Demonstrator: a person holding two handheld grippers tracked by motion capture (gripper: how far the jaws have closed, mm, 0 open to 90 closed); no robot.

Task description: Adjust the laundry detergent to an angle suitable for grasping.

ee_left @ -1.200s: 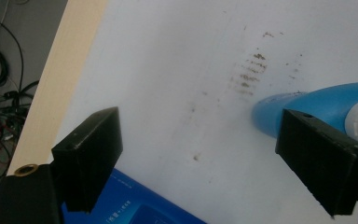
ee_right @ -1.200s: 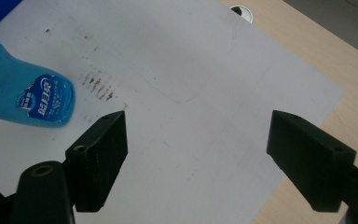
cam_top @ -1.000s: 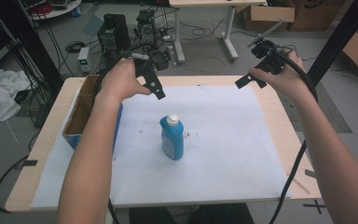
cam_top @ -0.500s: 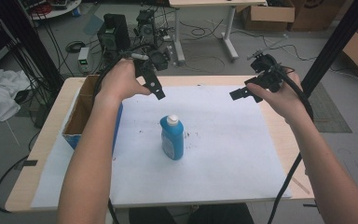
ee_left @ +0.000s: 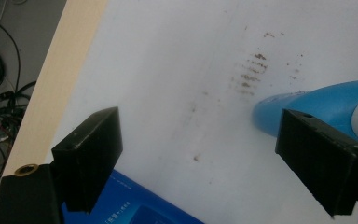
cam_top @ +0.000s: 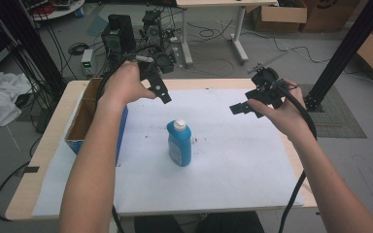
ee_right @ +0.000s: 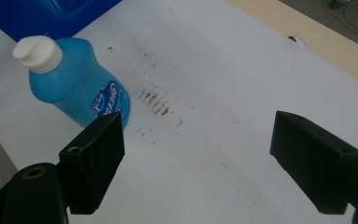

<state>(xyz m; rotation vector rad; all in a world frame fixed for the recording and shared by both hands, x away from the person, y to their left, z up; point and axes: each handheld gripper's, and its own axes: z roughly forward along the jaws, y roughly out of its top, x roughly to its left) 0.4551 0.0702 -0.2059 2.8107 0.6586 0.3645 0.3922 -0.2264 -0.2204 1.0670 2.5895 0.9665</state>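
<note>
Blue bottle [cam_top: 179, 143] stands upright right of the cardboard box [cam_top: 85, 116]; the right gripper [cam_top: 239, 108], jaws just spread and empty like the left gripper's [cam_top: 164, 96], should square up below its white cap [cam_top: 179, 125].

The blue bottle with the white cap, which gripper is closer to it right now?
Left, narrowly. The left gripper hovers just behind the blue bottle, near the cardboard box. The right gripper hangs farther off to the bottle's right, fingers open, nothing between them.

The blue bottle [ee_right: 77, 84] carries a blue-and-white label with lettering too small to read; white print on the blue box [ee_left: 135, 207] is likewise illegible.
</note>
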